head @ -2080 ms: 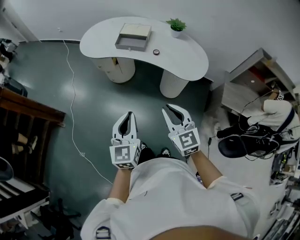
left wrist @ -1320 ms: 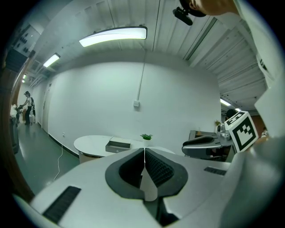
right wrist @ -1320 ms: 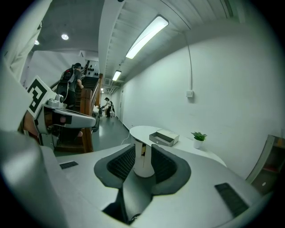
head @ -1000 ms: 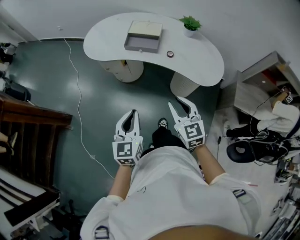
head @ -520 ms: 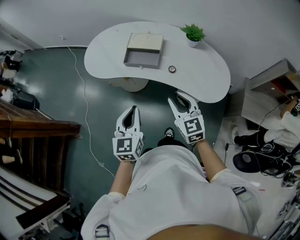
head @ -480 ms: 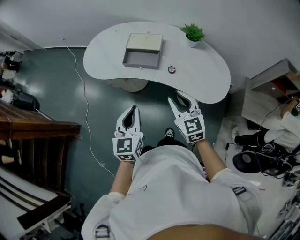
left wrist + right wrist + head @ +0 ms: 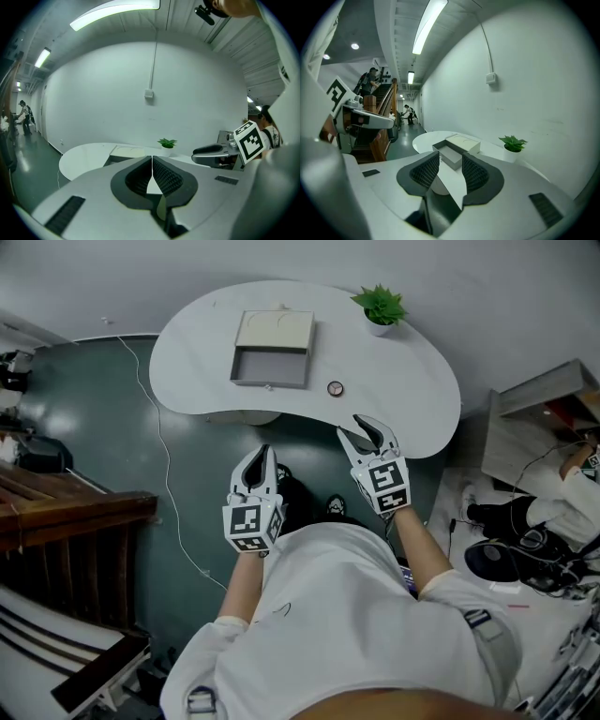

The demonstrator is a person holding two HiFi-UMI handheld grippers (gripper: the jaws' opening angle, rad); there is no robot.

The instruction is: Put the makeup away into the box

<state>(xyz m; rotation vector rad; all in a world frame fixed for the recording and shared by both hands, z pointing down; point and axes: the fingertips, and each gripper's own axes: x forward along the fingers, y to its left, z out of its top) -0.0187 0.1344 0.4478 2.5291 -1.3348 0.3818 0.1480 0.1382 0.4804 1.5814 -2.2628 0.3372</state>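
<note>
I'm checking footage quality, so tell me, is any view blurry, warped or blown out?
Head view: sharp but dim, corners darkened. Left gripper view: strong fisheye bending, black rim, ceiling light strip blown out. Right gripper view: same fisheye, its light strip glares too.

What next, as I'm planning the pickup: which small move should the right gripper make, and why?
Probably carry the right gripper forward over the table edge toward the small round makeup case. Its jaws have just been opening with nothing between them, and the case lies on the table just ahead, apart from the open box.
</note>
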